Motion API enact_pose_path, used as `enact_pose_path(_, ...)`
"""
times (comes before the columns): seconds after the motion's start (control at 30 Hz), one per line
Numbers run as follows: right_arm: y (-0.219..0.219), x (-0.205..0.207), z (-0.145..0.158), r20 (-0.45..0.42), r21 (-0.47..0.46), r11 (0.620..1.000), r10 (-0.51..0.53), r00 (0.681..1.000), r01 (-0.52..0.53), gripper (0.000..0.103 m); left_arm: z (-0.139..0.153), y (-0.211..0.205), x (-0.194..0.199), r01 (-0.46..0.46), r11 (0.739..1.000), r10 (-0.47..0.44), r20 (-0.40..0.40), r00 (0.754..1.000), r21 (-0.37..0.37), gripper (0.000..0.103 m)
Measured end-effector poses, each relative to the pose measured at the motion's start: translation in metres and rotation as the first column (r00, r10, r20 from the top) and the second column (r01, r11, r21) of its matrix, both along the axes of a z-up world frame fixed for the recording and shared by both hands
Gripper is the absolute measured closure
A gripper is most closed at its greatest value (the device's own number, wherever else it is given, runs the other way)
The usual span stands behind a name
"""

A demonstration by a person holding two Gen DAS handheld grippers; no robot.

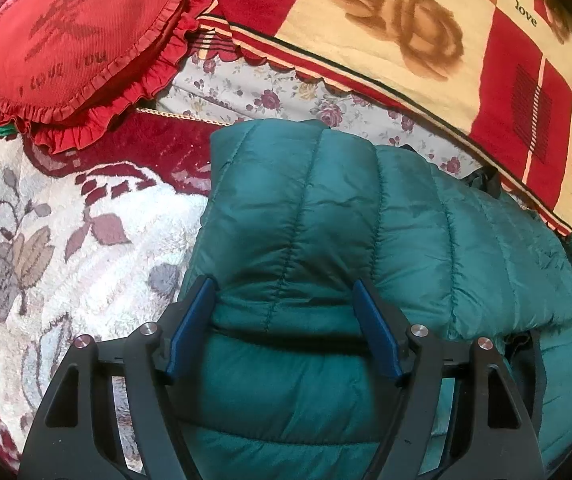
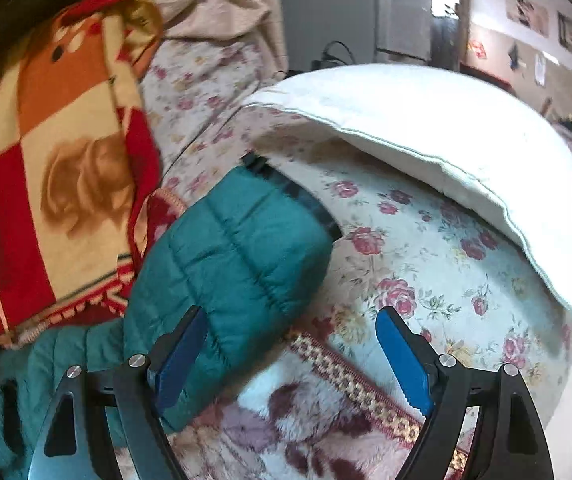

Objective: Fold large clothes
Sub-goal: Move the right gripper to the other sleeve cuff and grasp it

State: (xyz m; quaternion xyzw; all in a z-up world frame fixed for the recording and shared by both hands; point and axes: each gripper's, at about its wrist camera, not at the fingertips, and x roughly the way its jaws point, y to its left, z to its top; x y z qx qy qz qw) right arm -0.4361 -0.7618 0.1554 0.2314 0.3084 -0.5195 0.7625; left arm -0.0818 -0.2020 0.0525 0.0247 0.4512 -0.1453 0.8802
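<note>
A dark green quilted puffer jacket (image 1: 325, 208) lies folded on the bed, stretching off to the right. In the left wrist view my left gripper (image 1: 284, 320) stands wide over its near end, a puffy fold of the jacket filling the gap between the blue pads (image 1: 190, 328); I see no pinch in the fabric. In the right wrist view the jacket's other end (image 2: 230, 248) lies at the left. My right gripper (image 2: 291, 344) is open, its left fingertip beside the jacket's edge, with only bedding between the jaws.
A red heart-shaped frilled cushion (image 1: 74, 40) sits at the far left. A red and cream rose blanket (image 1: 405, 32) is heaped behind the jacket. A white pillow (image 2: 445, 140) rests on the floral sheet (image 2: 425, 264). A plush flowered cover (image 1: 66, 240) spreads in front.
</note>
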Motion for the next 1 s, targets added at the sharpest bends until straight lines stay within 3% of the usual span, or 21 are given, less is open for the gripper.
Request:
enact_pose_path(0.27, -0.028, -0.019, -0.006, 0.142, 0.102, 0.993, -0.073, 0.987, 0.059, 0.018, -0.001, -0.001, 0.0, -0.002, 1.0, 0.002, 0.004, 1.0, -0.006, 0.029)
enact_pose_path(1.0, -0.057, 0.016, -0.017, 0.166, 0.102, 0.994, -0.058, 0.984, 0.041, 0.018, -0.005, 0.001, -0.001, -0.004, 1.0, 0.004, 0.009, 1.0, -0.023, 0.024)
